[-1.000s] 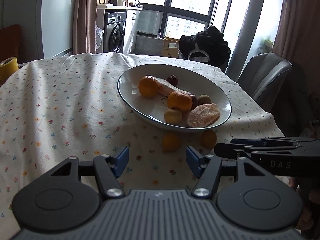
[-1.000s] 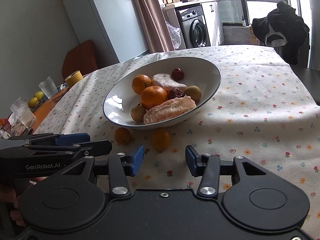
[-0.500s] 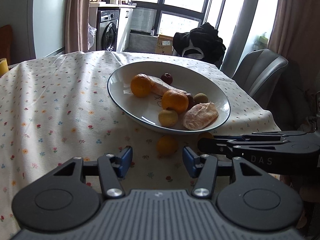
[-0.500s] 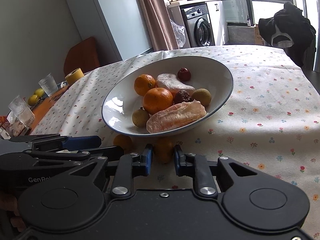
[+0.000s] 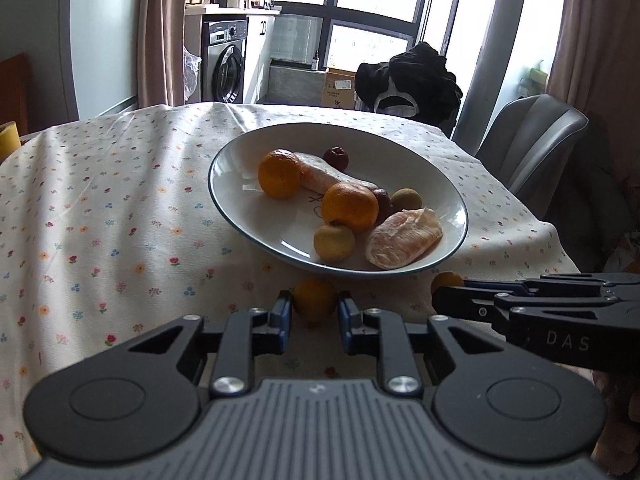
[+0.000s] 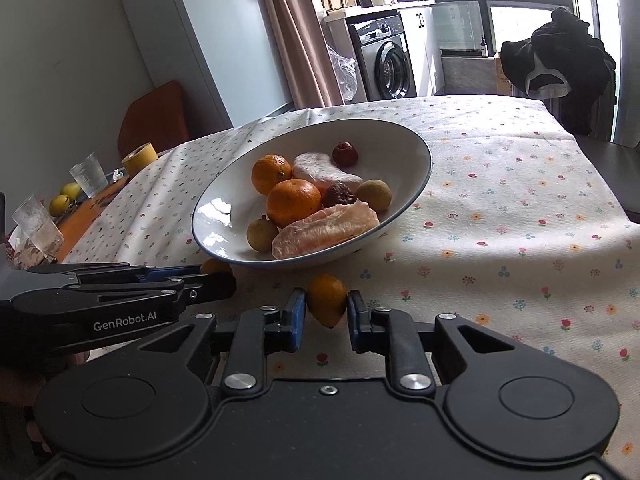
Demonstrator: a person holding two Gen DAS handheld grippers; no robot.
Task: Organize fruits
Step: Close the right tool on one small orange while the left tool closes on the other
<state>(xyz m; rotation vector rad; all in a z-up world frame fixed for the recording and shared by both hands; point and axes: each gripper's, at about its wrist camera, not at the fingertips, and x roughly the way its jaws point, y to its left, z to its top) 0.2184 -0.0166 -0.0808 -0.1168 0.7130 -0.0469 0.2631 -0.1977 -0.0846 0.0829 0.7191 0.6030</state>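
Both claws at kumquats, bench front.
Left claw (image 5: pixel 314 314) and right claw (image 6: pixel 326 312) each grip a kumquat (image 5: pixel 315 299) (second kumquat (image 6: pixel 326 299)) below plate (image 6: pixel 408 204).

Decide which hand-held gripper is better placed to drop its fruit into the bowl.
Right hand-held gripper: pads press its small orange fruit; left hand-held gripper brackets the other fruit, contact unclear.
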